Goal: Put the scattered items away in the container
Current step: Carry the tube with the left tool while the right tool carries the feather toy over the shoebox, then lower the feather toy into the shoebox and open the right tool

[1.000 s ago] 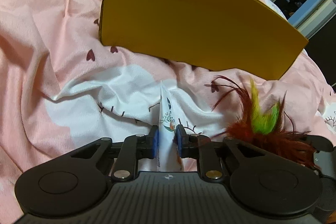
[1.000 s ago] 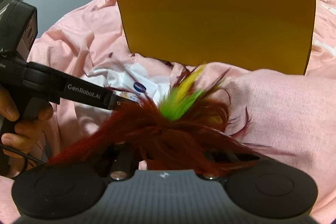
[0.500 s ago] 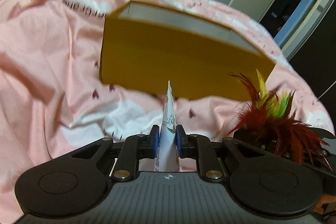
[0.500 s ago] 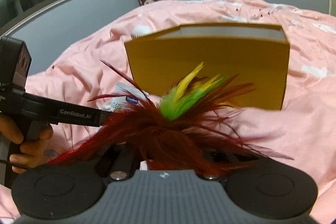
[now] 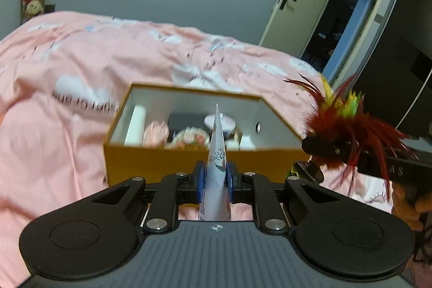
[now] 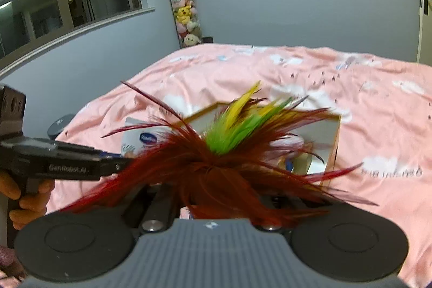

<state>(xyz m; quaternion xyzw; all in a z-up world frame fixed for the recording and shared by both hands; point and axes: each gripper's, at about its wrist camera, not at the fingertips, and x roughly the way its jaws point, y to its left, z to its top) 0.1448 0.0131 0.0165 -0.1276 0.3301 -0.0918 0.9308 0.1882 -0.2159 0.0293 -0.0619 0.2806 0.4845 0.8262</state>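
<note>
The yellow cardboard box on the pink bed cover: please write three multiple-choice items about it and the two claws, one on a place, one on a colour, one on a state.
1. Where does the open yellow cardboard box stand?
A. on the pink bed cover
B. on a wooden floor
C. on a shelf

2. What colour are most feathers of the feather toy in the right claw?
A. blue
B. dark red
C. white

3. How is the white squeeze tube held?
A. it lies loose on the bed
B. it is inside the box
C. it is clamped in the left claw

Key: 1 A, the pink bed cover surrounds the box; 2 B, only the centre tuft is green and yellow; 3 C, the blue pads press on both its sides.
</note>
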